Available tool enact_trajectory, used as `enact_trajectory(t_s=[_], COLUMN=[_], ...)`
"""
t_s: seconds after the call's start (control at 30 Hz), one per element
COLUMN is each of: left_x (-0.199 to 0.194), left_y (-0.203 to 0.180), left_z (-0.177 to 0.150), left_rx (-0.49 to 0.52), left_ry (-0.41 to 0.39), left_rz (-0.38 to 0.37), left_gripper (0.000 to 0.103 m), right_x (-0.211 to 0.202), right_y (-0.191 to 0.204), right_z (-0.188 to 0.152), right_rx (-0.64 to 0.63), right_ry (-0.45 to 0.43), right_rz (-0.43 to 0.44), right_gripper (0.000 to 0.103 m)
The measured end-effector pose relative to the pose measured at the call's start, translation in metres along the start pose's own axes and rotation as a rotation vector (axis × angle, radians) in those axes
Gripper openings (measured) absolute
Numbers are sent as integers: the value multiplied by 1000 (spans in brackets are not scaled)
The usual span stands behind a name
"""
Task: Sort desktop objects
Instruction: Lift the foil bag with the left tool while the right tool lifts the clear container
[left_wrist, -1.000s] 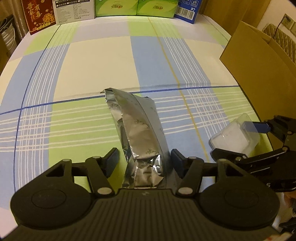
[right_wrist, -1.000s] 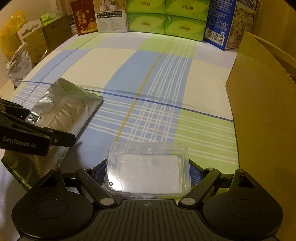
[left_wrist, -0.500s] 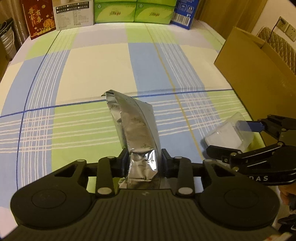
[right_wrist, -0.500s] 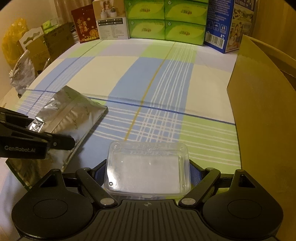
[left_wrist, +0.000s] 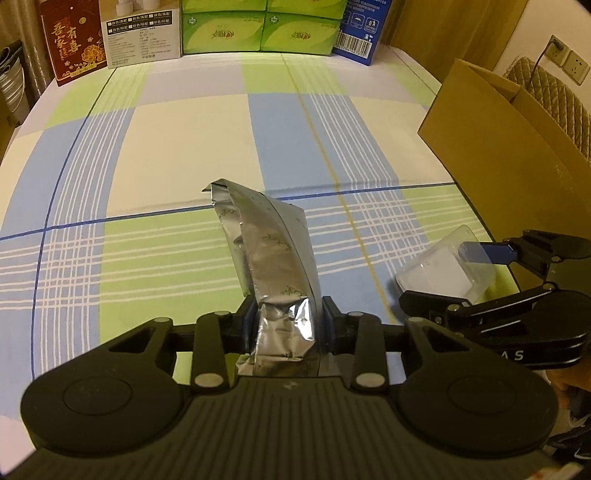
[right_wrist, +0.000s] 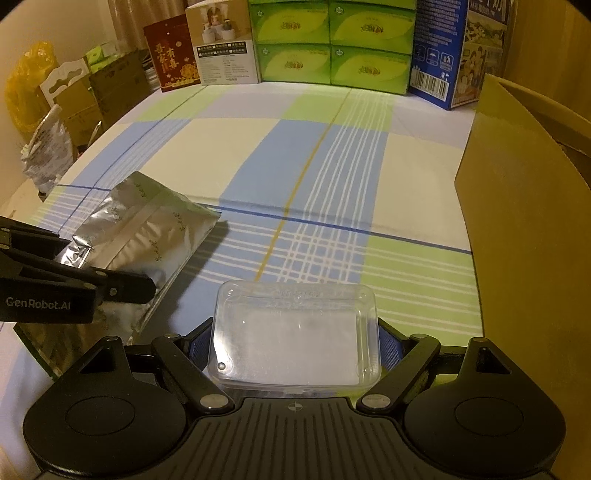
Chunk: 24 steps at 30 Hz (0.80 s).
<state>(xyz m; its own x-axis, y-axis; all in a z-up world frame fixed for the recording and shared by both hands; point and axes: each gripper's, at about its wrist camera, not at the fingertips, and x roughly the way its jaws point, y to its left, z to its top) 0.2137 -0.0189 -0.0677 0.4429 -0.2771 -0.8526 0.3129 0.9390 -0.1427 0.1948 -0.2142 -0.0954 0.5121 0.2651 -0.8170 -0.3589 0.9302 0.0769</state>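
Both picks look done, drop-off left: left gripper pinches the foil pouch near the tablecloth's front edge, right gripper clamps the clear plastic box beside it, cardboard box at right edge awaiting both.

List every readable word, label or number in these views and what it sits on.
"GenRobot.AI": side of the left gripper.
"AS", partly hidden: body of the right gripper.
"吾家有喜": red box at the table's far edge.
Barcode on the blue carton, digits too small.
Print on the white box and green boxes: blurred.
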Motion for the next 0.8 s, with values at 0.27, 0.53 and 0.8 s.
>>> enact_trajectory(t_s=[0.27, 0.53, 0.8], left_x=[-14, -49, -68], left_y=[-5, -24, -25], left_z=[0, -10, -25], left_rx=[-5, 18, 15], left_ry=[-28, -82, -96], left_rz=[-3, -23, 0], left_gripper=[30, 30, 30], right_x=[-11, -35, -66], right_y=[-2, 0, -1], right_z=[-5, -13, -36], right_rx=[28, 40, 115], right_ry=[-25, -68, -112], right_rz=[3, -14, 11], right_gripper=[82, 82, 82])
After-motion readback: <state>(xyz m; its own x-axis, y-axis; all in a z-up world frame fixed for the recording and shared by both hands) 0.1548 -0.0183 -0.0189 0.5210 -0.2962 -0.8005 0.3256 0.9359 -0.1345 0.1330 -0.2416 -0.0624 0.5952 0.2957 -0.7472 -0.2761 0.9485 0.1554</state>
